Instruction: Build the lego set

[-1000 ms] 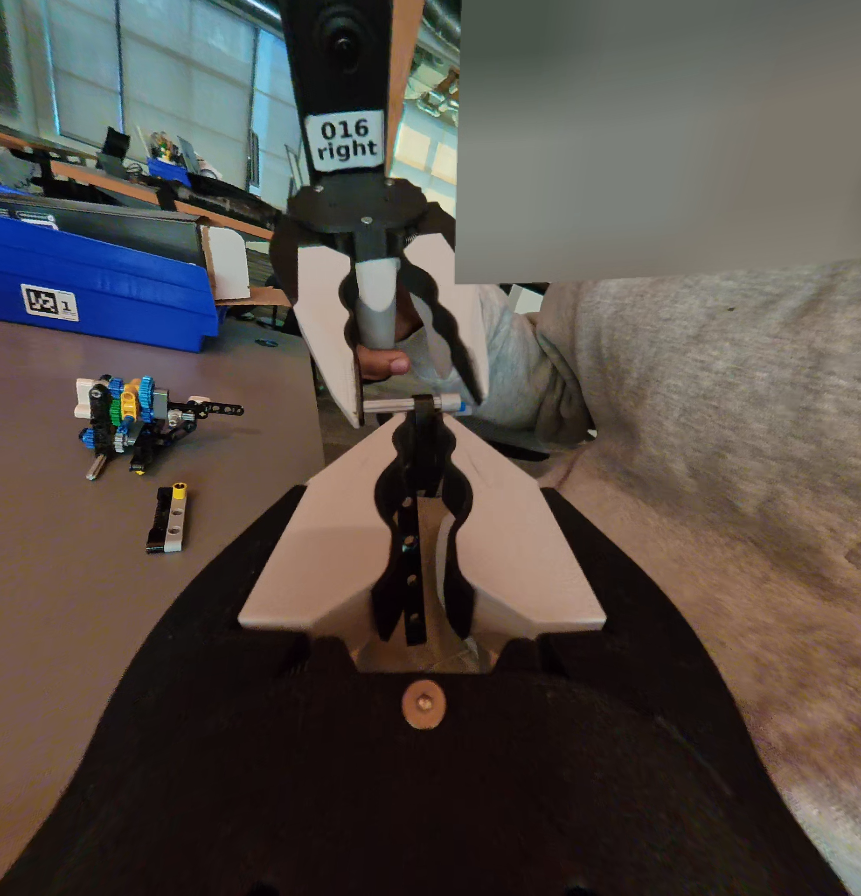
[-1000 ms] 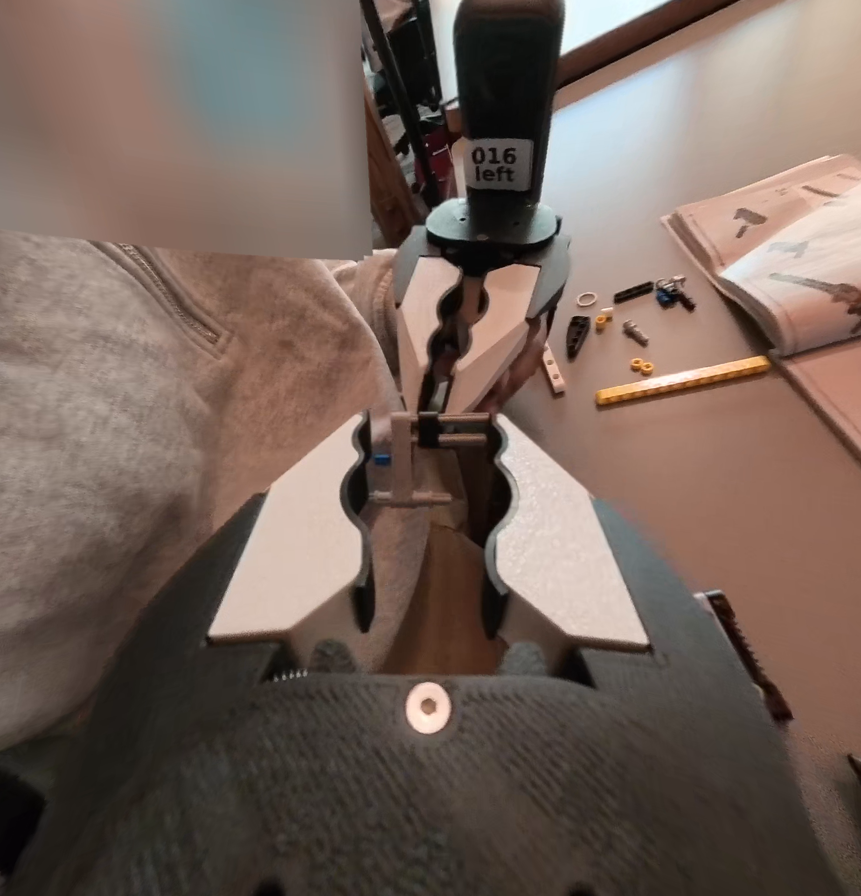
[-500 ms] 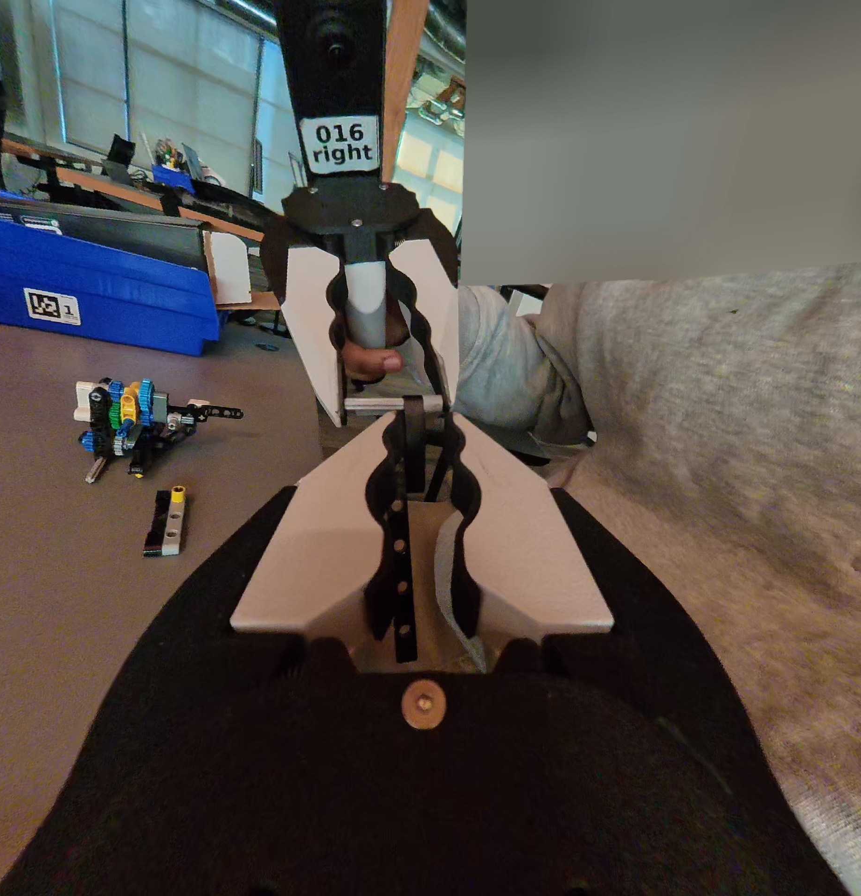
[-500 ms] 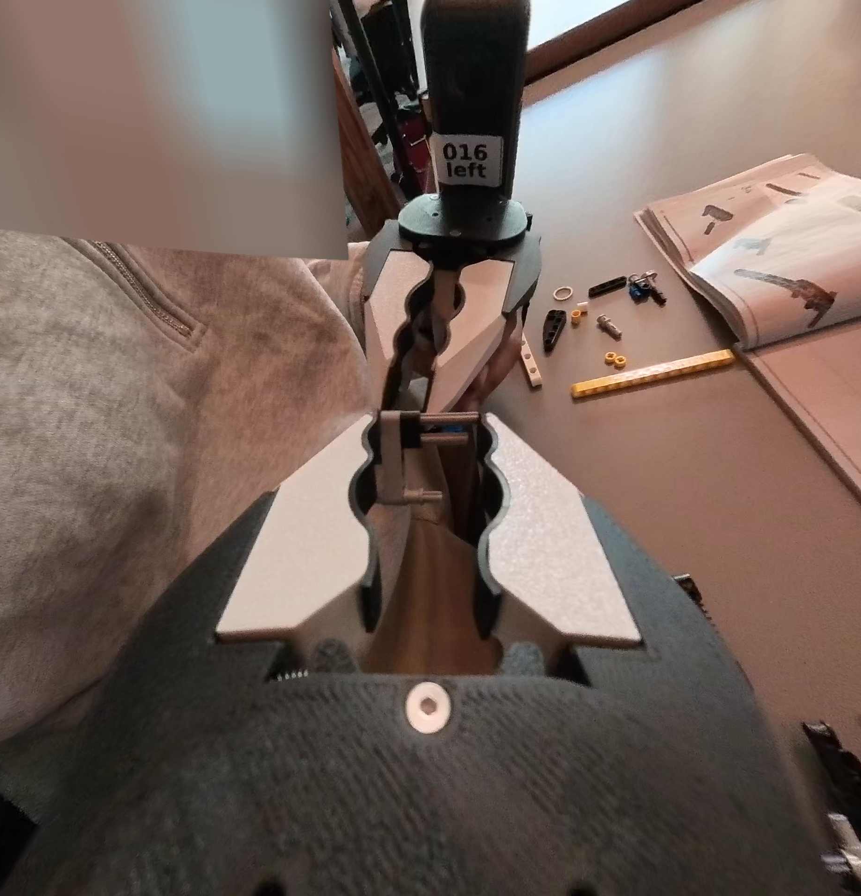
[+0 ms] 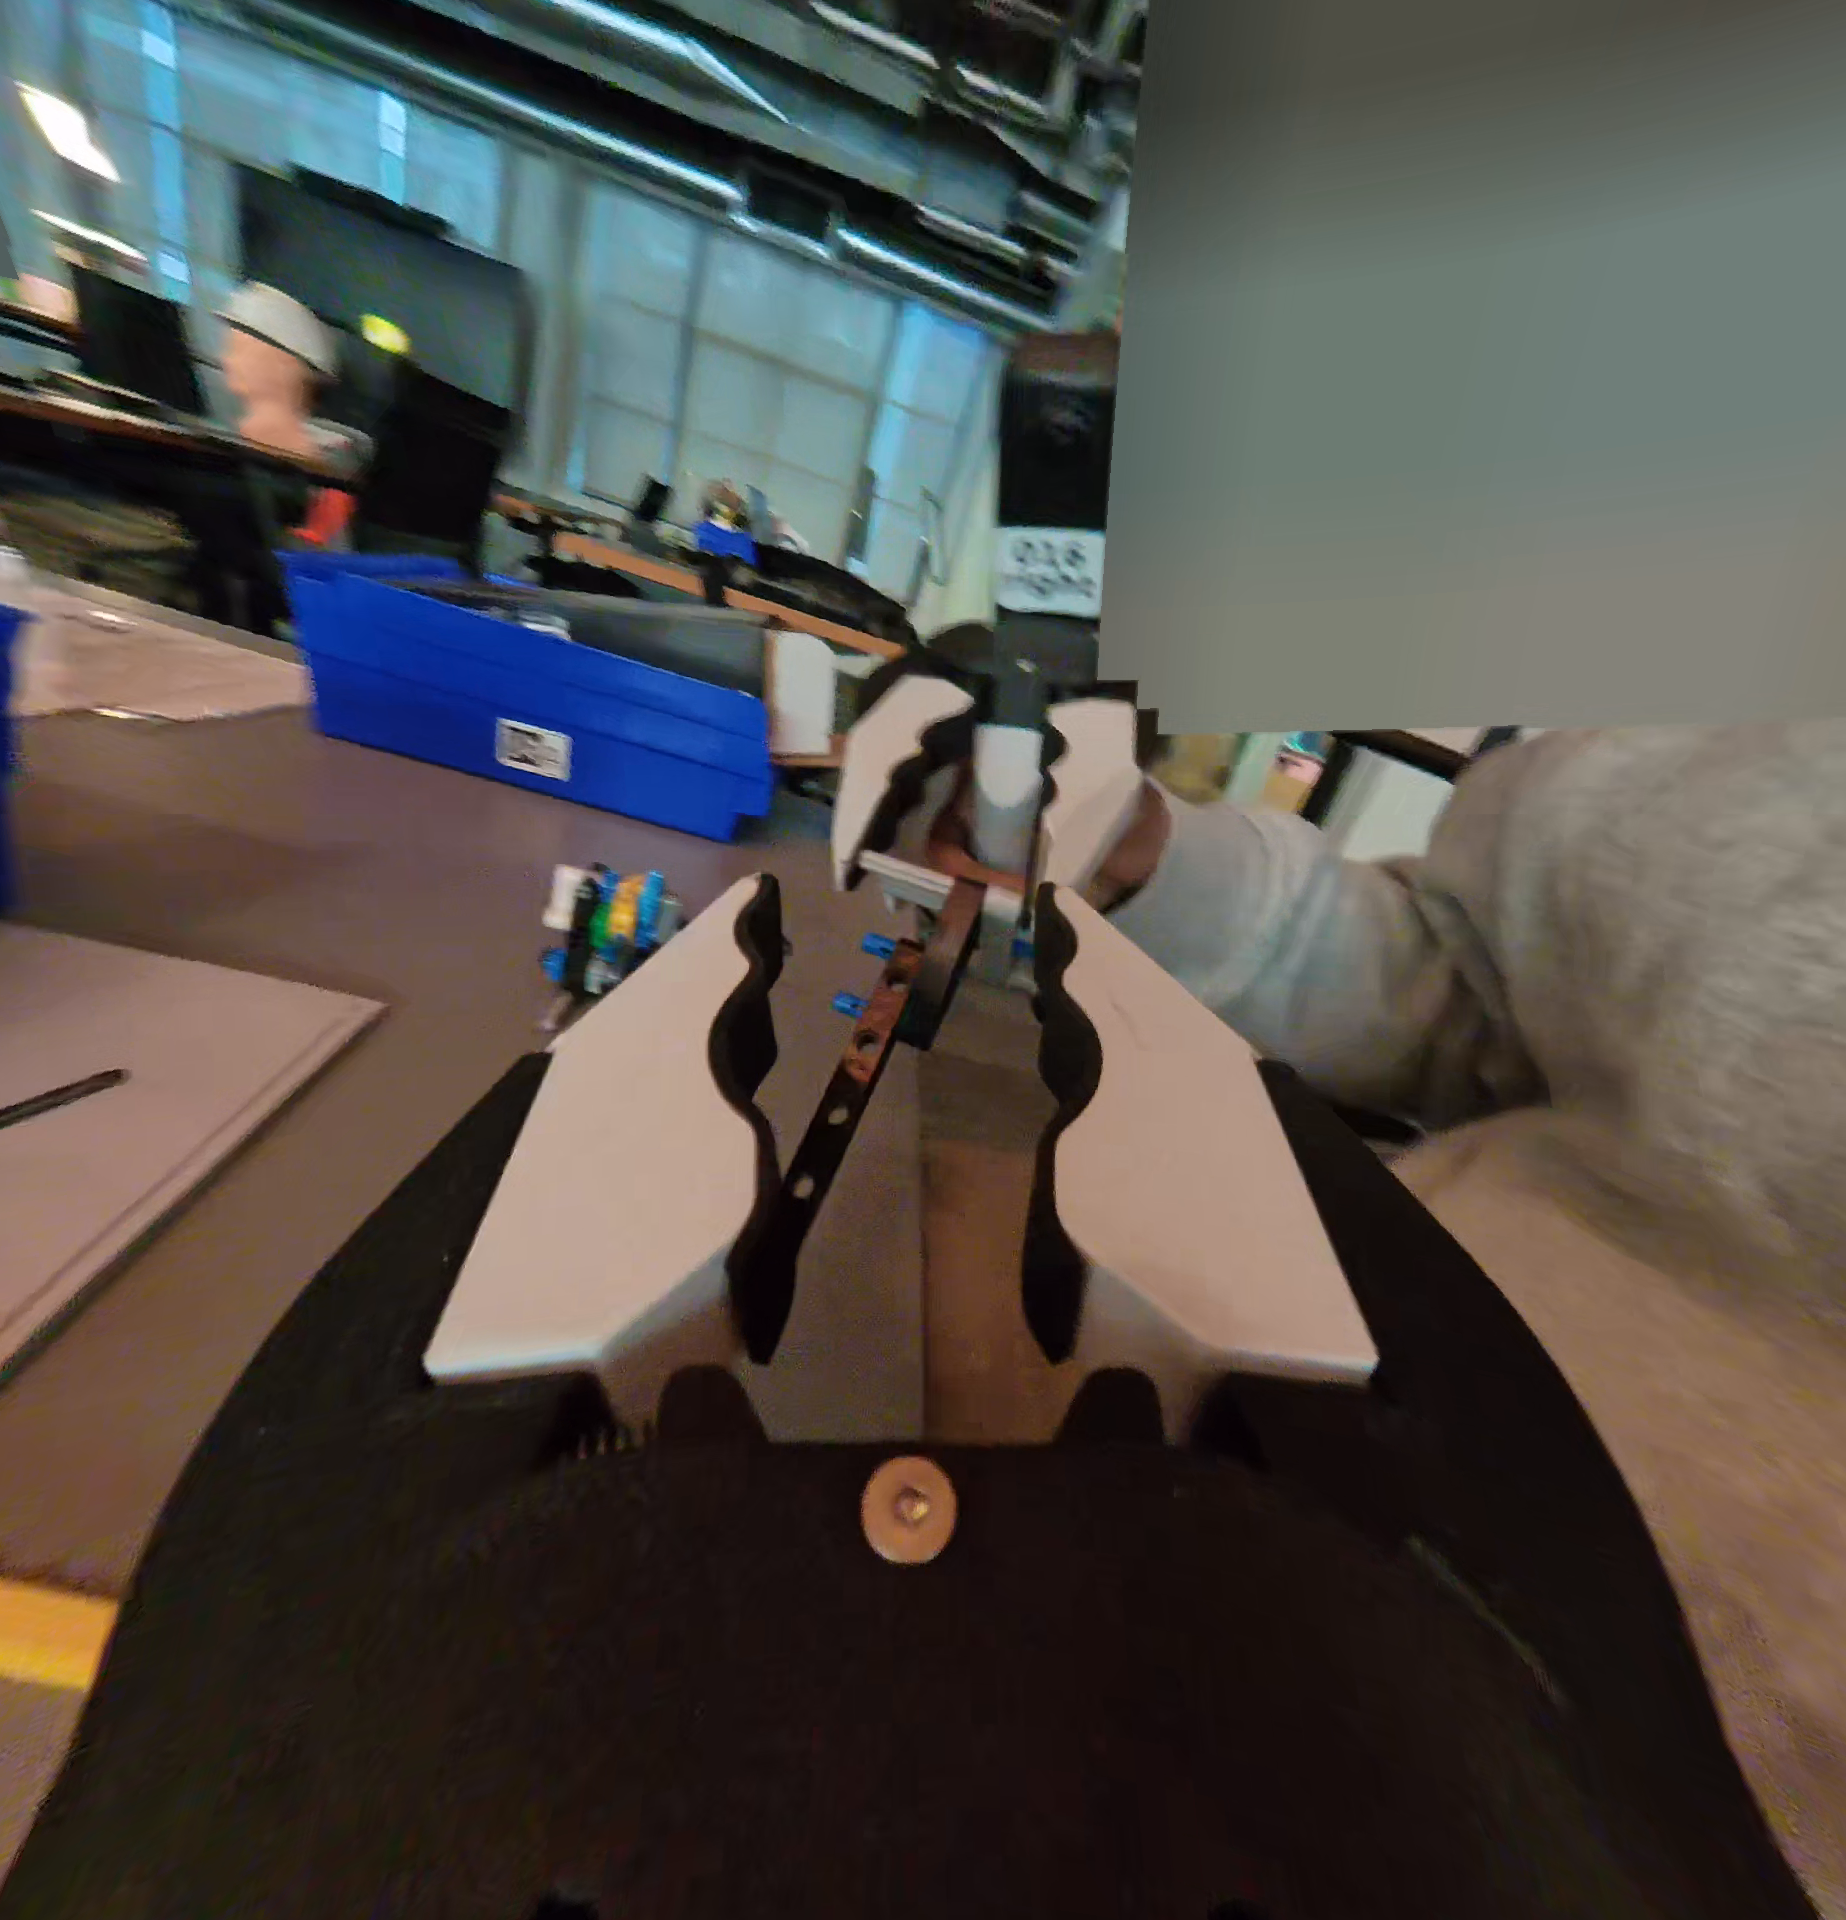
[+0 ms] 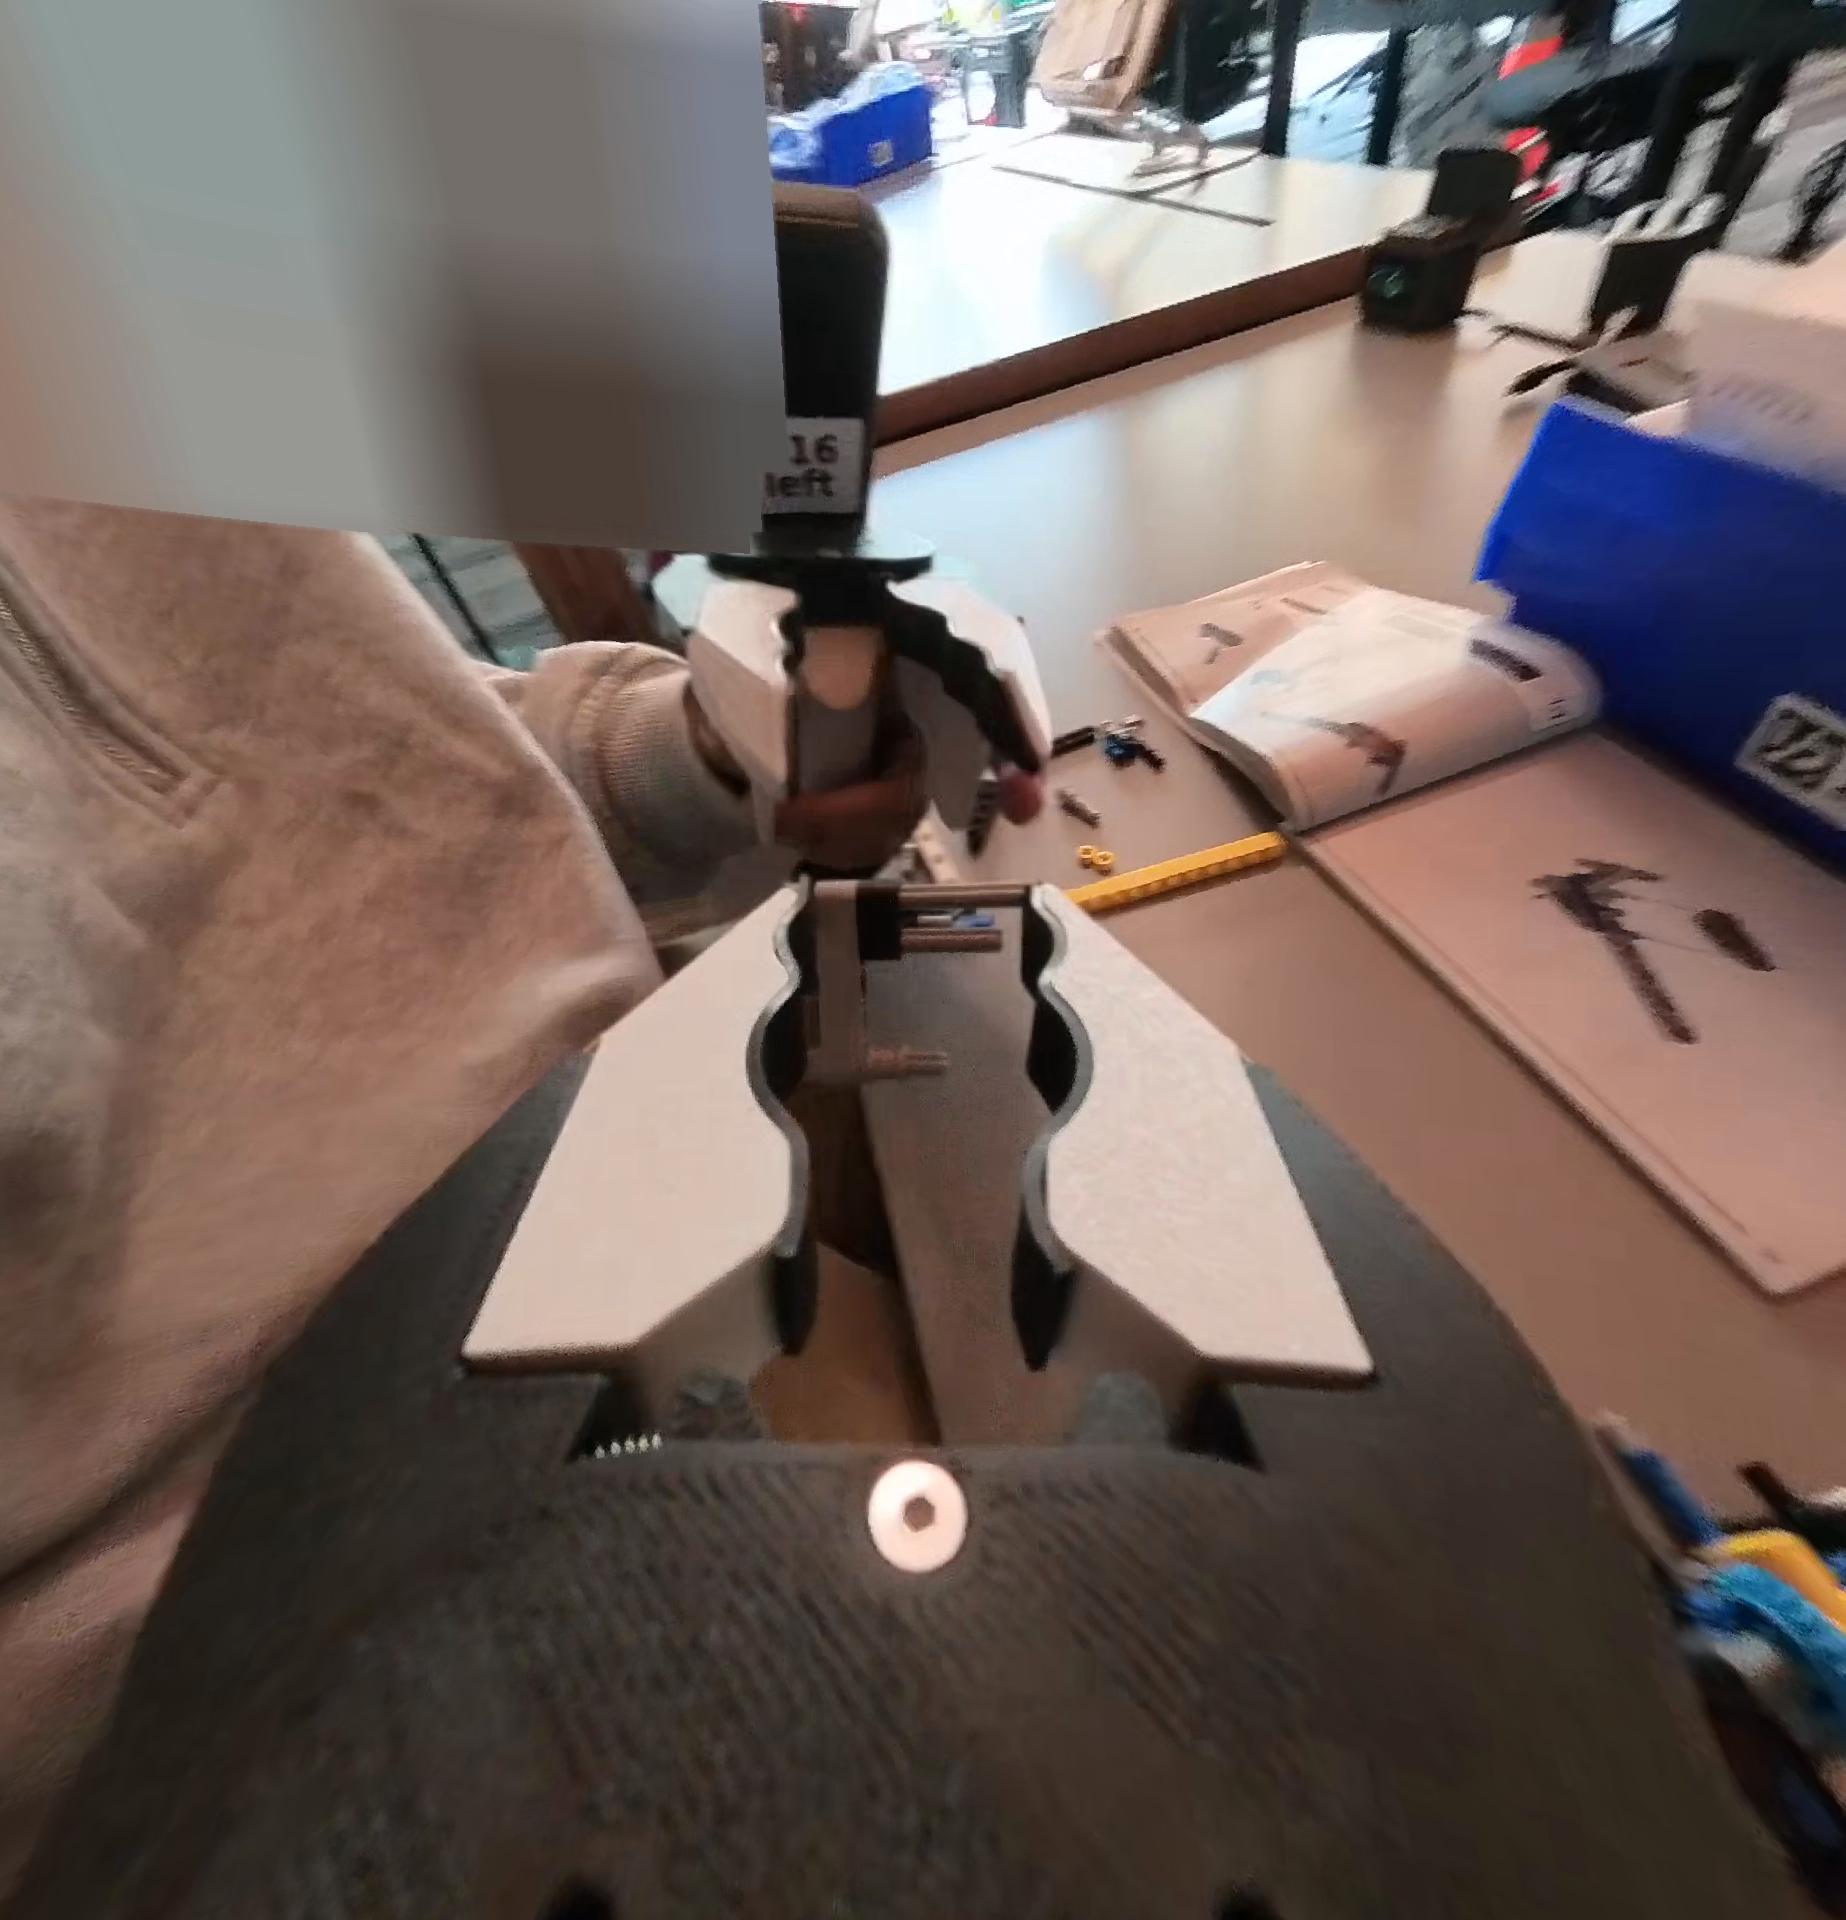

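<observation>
My left gripper (image 5: 903, 899) is open, its jaws wide apart. A black lego beam (image 5: 836, 1122) with holes and two blue pins (image 5: 875, 943) runs between the fingers without being clamped. Its far end joins a small grey assembly held by my right gripper (image 5: 950, 878). In the right wrist view my right gripper (image 6: 917, 899) is shut on that assembly: a grey axle (image 6: 960, 890) spans the fingertips, with a grey beam (image 6: 841, 987) and a black connector (image 6: 877, 925) on it. The left gripper (image 6: 867, 831) faces it, open, just beyond.
A partly built model with blue and yellow gears (image 5: 612, 930) stands on the brown table, also at the right wrist view's corner (image 6: 1781, 1579). A blue bin (image 5: 545, 686), an open instruction booklet (image 6: 1366, 696), a long yellow beam (image 6: 1179, 868), small loose parts (image 6: 1116, 743) and a flat board (image 5: 119, 1091) lie around. Only a small space, under 4 cm, lies between the two pairs of fingers.
My left gripper has opened and let go of the black beam, which now hangs from the assembly in the right gripper. Both views have swung and blurred; the right gripper still holds.
</observation>
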